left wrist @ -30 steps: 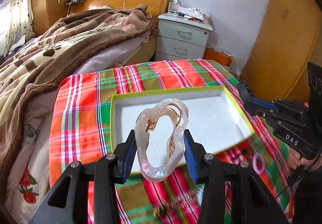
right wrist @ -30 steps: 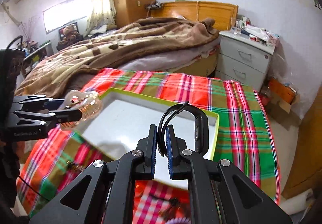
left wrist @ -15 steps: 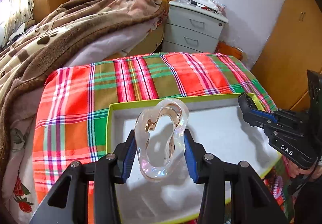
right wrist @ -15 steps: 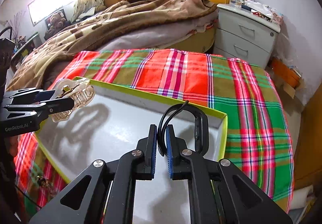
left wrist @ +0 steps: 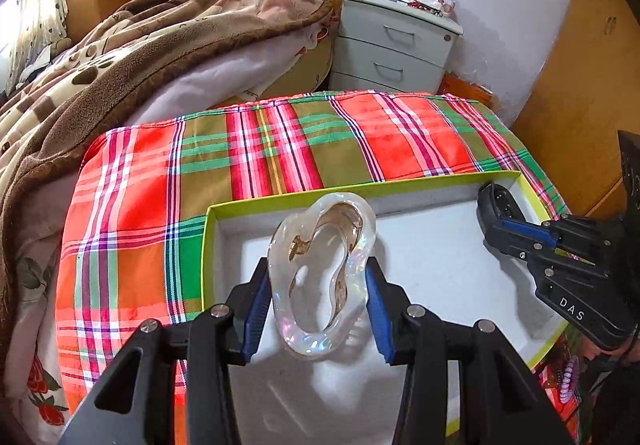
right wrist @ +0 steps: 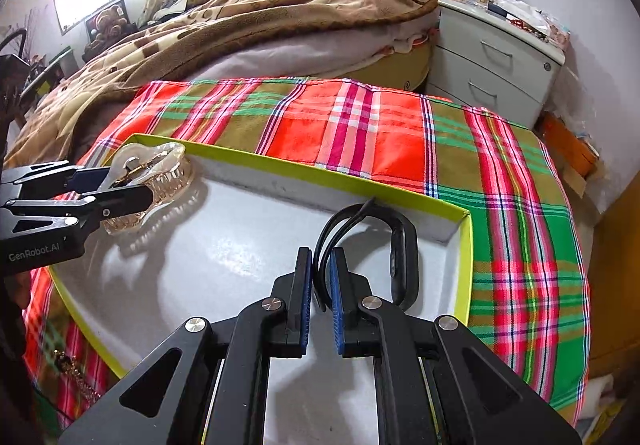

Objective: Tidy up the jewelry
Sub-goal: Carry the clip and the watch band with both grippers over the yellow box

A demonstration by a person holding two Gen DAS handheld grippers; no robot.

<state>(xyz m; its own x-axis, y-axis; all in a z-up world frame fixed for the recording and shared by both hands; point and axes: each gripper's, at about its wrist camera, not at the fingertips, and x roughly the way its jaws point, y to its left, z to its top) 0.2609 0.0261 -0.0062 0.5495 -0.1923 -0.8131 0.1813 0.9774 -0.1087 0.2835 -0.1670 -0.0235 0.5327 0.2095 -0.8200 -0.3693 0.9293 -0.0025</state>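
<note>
My left gripper (left wrist: 316, 297) is shut on a clear iridescent hair claw clip (left wrist: 320, 273) and holds it low over the near left part of a white box with a lime-green rim (left wrist: 280, 201). In the right wrist view the clip (right wrist: 148, 181) hangs just above the box floor near its left corner. My right gripper (right wrist: 322, 285) is shut on the strap of a black wristband (right wrist: 400, 257), held over the box's far right corner (right wrist: 464, 229). The right gripper also shows in the left wrist view (left wrist: 504, 221).
The box lies on a red, green and olive plaid cloth (left wrist: 280, 141). A gold chain (right wrist: 76, 377) and a purple bead bracelet (left wrist: 568, 381) lie on the cloth near the box's front. A bed with a brown blanket (left wrist: 140, 45) and a grey nightstand (left wrist: 396, 41) stand behind.
Both grippers have moved forward and down over the box, carrying the clip and the wristband. The box now fills more of both views and the items hang closer to its floor.
</note>
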